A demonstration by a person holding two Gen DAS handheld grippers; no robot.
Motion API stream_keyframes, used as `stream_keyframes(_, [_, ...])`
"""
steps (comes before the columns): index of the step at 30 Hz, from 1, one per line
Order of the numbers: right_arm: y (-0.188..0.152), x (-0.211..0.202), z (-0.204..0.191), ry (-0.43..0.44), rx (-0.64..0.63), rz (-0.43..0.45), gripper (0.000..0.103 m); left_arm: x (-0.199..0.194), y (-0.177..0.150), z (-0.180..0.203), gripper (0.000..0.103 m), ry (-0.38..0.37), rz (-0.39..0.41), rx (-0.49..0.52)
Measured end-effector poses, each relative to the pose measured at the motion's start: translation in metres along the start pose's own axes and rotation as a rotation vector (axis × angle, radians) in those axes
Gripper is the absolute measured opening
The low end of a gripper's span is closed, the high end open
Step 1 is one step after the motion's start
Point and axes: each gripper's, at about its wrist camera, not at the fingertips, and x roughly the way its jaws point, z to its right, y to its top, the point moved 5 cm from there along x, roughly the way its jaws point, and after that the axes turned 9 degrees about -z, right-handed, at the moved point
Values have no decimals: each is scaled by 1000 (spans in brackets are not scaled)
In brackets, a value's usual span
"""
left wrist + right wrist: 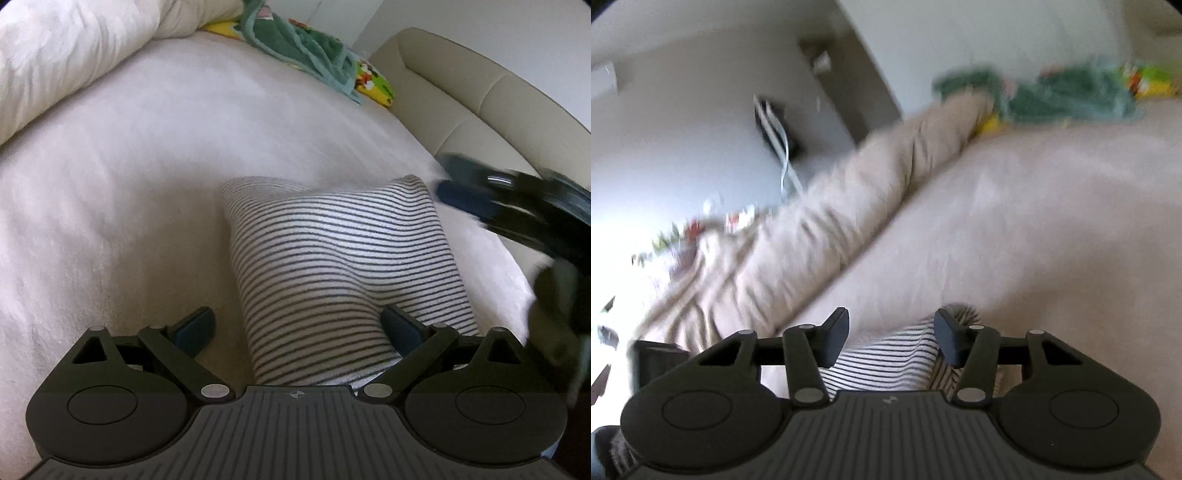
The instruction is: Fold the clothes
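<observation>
A folded white garment with thin dark stripes (343, 266) lies on the pale bed sheet (140, 177). My left gripper (297, 328) is open, its jaws wide apart over the garment's near end, holding nothing. My right gripper shows blurred at the right of the left wrist view (517, 206), beside the garment's far right corner. In the right wrist view my right gripper (892, 336) is open and empty, and the striped garment (886, 358) lies just below its fingertips.
A rolled cream duvet (62, 55) lies along the far left. A green garment (306, 48) sits on a yellow printed cloth (373, 81) at the head of the bed. A beige padded headboard (480, 96) curves on the right.
</observation>
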Motion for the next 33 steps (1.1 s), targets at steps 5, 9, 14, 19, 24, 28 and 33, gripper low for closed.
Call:
stream_keyframes(5, [-26,37,23,-116,-58,-58,50,-20,13,-6,99,-98,57,-23])
stream_keyframes(9, [-24,15,21,-108,-31,-10,53,-31,41,-16,99,-76,147,-46])
stream_keyframes(14, [-30,-27,-8,-127,-152,40,56,8,64,-19,100,150,110,38])
stream_keyframes(19, [-61,-11,1,-183,-156,-93,80,29,61,-26,100,173,84,51])
stream_keyframes(24, [-57,-9,20,-91,8,-107,82,-16,49,-31,99,-2,130,-21])
stream_keyframes(28, [-50,-13,26,21,135,-114,76,-26,27,-36,99,-152,28,-63])
stream_keyframes(33, [-53,8,36,94,282,-202,77,-14,3,-30,99,-191,-77,-48])
